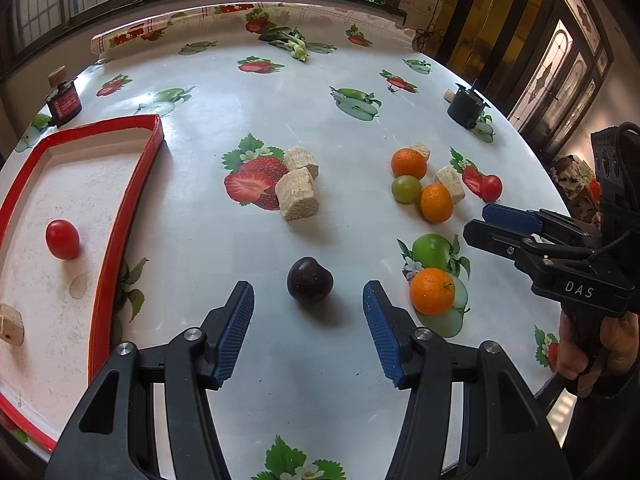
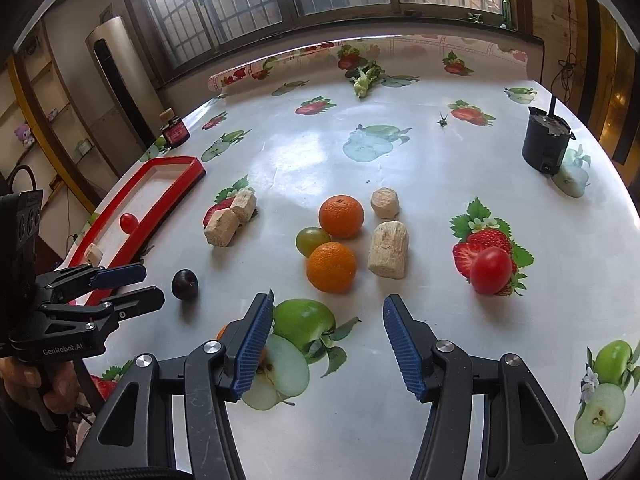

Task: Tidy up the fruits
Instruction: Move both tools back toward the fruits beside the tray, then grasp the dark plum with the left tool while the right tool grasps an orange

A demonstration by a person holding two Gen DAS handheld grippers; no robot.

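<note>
A dark plum [image 1: 310, 280] lies on the table just ahead of my left gripper [image 1: 308, 291], whose blue pads stand open on either side without touching it. A red-rimmed tray [image 1: 120, 220] at the left holds a red tomato [image 1: 62, 239]. My right gripper [image 2: 327, 302] is open over bare tablecloth, with one orange [image 1: 432, 291] half hidden behind its left finger. Beyond it lie two oranges [image 2: 341, 216] [image 2: 331, 267], a green fruit [image 2: 312, 239] and a second red tomato [image 2: 491, 271].
Several beige blocks [image 2: 388, 248] [image 1: 298, 196] lie among the fruit, one in the tray [image 1: 10, 324]. A black pot [image 2: 546, 144] stands far right, a red jar [image 1: 64, 102] far left, leafy greens [image 1: 292, 42] at the back. The tablecloth carries printed fruit.
</note>
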